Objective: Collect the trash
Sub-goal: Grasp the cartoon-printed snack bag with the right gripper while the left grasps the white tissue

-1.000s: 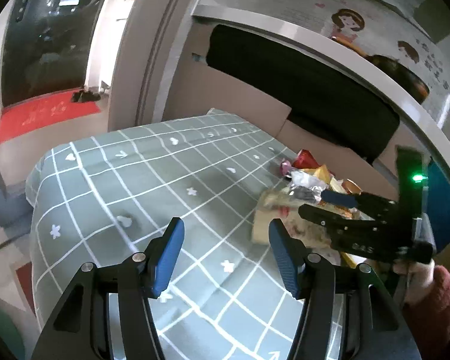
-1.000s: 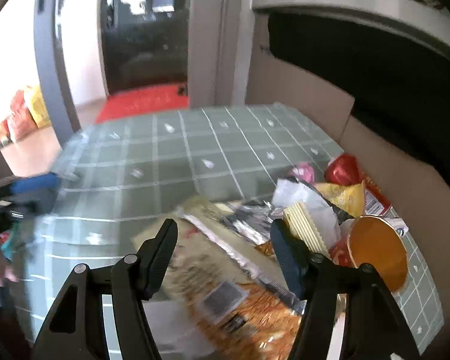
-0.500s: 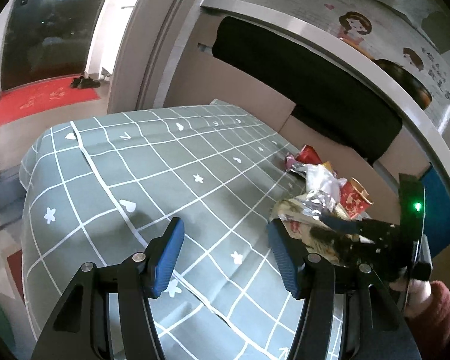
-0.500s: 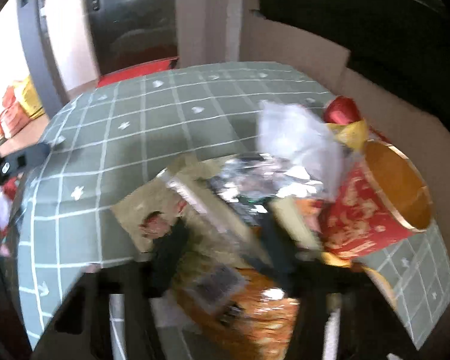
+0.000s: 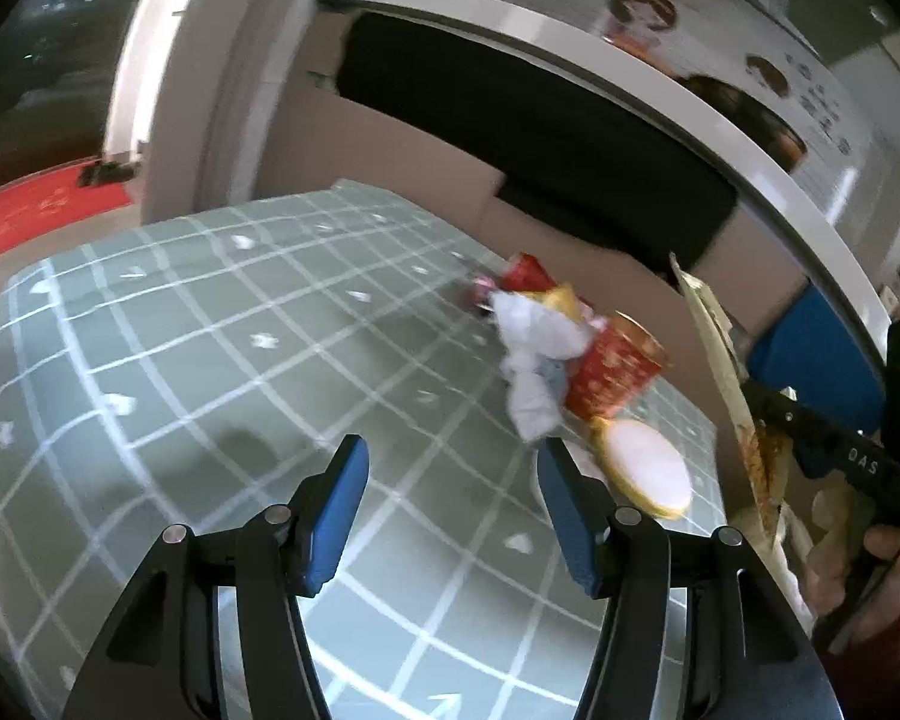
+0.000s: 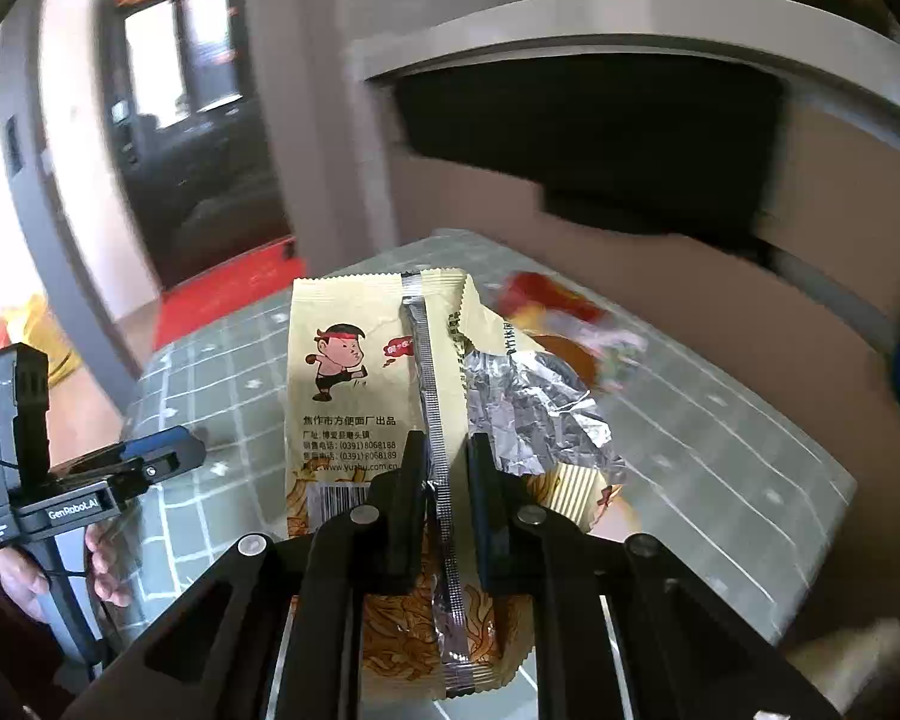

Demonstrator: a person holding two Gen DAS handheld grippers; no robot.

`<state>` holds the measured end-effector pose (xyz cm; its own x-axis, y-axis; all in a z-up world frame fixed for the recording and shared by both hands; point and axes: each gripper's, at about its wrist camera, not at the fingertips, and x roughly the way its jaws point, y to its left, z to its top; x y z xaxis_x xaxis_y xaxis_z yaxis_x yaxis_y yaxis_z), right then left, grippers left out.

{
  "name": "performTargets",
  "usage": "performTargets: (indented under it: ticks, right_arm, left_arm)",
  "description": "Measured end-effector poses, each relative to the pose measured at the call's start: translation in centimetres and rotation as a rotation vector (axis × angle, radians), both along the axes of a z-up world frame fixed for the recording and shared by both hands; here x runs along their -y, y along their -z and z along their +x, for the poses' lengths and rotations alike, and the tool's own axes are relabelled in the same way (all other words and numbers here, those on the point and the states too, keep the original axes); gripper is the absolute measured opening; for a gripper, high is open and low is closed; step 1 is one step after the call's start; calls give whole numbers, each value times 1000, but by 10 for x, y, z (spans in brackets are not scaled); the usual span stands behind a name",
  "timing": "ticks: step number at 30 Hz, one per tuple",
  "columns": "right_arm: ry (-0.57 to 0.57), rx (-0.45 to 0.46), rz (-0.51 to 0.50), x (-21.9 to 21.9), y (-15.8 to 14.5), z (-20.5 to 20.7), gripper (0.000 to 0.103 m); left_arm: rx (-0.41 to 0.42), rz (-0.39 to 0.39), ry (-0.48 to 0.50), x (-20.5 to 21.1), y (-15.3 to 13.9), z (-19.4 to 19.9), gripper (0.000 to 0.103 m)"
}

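As right gripper closed, noodle wrapper lifted off table.

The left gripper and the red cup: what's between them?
In the left wrist view, mostly bare checked cloth lies ahead of the open left gripper; crumpled white paper lies against the red cup on the gripper's side.

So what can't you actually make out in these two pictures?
- Trash pile, right wrist view: blurred and half hidden behind the wrapper.
- Wrapper's lower end, same view: covered by the right gripper.
- Cup, left wrist view: motion blur smears its print.
- Any bin for the trash: in neither view.
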<state>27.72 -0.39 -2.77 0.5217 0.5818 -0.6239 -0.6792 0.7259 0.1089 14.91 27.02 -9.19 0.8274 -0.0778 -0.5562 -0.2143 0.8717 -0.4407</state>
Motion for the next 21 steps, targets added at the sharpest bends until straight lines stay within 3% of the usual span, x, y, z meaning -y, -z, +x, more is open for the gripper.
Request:
performTargets:
  ticks: [6,10,17,21]
  right_arm:
    - [142,-39,-10,53,25,1,12]
    - [211,-119,36,84,52,9,12]
    - [232,-189,75,99,90,6,12]
    - [204,-207,118,105,97,2,23]
  left_arm:
    - [-43,24,117,36,-1,30,59]
    - [-83,79,127,56,1,48,59]
    - [-163,140,121,80,14,84,57]
    - [-207,150,121,88,22,98,51]
